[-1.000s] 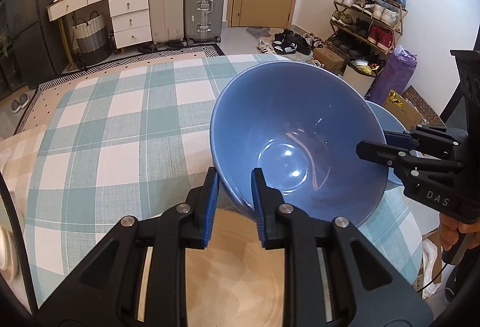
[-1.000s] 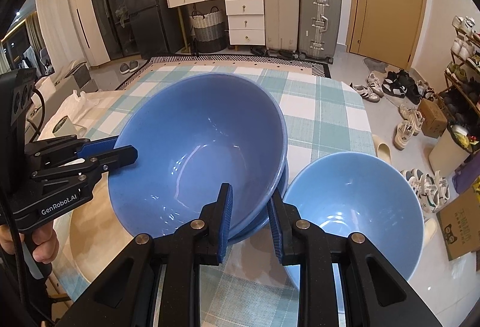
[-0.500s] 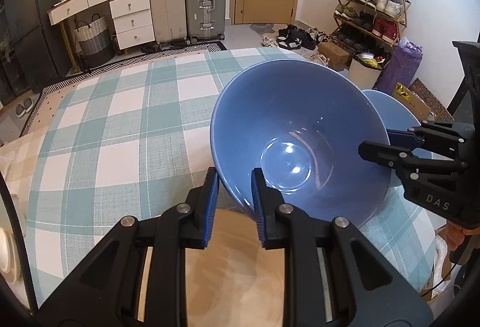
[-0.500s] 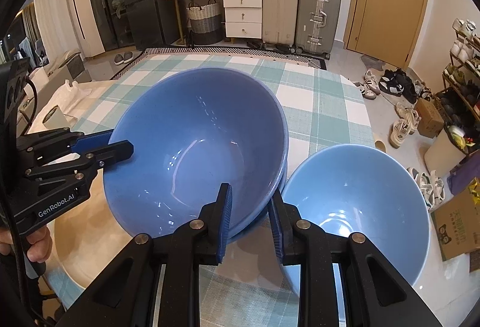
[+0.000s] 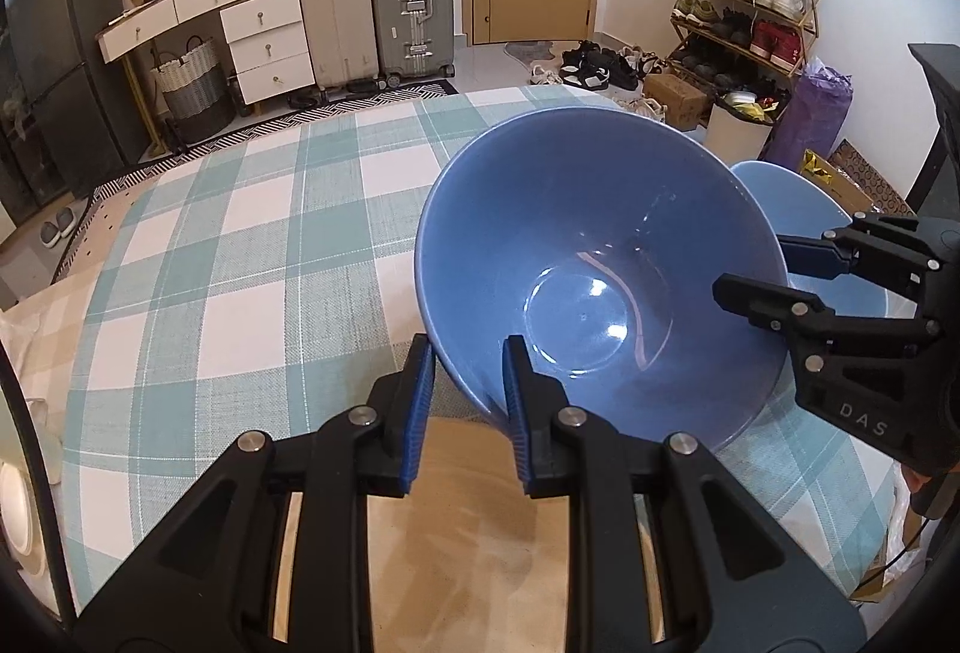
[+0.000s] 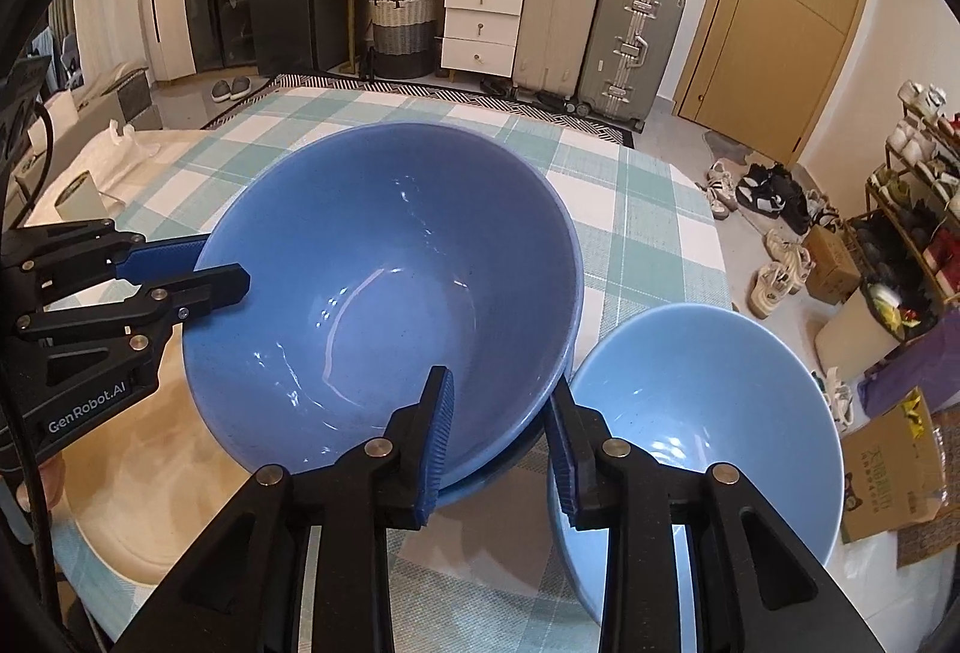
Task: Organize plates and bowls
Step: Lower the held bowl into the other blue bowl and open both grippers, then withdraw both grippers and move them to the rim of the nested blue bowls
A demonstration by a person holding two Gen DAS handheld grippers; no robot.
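A dark blue bowl (image 5: 600, 263) (image 6: 384, 293) sits nested in another blue bowl whose rim (image 6: 480, 485) shows beneath it. My left gripper (image 5: 465, 389) is shut on the top bowl's near rim; it shows at the left of the right wrist view (image 6: 204, 272). My right gripper (image 6: 498, 437) straddles the stacked rims on the opposite side, with a visible gap at its right pad; it also shows in the left wrist view (image 5: 756, 272). A light blue bowl (image 6: 702, 413) (image 5: 810, 227) stands just right of the stack. A beige plate (image 5: 468, 533) (image 6: 138, 473) lies under my left gripper.
The table wears a green-and-white checked cloth (image 5: 240, 263). Its right edge (image 6: 714, 245) drops to a floor with shoes and a cardboard box (image 6: 894, 467). Suitcases and a dresser stand at the back wall.
The bowl stack has tilted slightly and shifted a little in both views. My right gripper's jaws have widened slightly. The left grip is unchanged.
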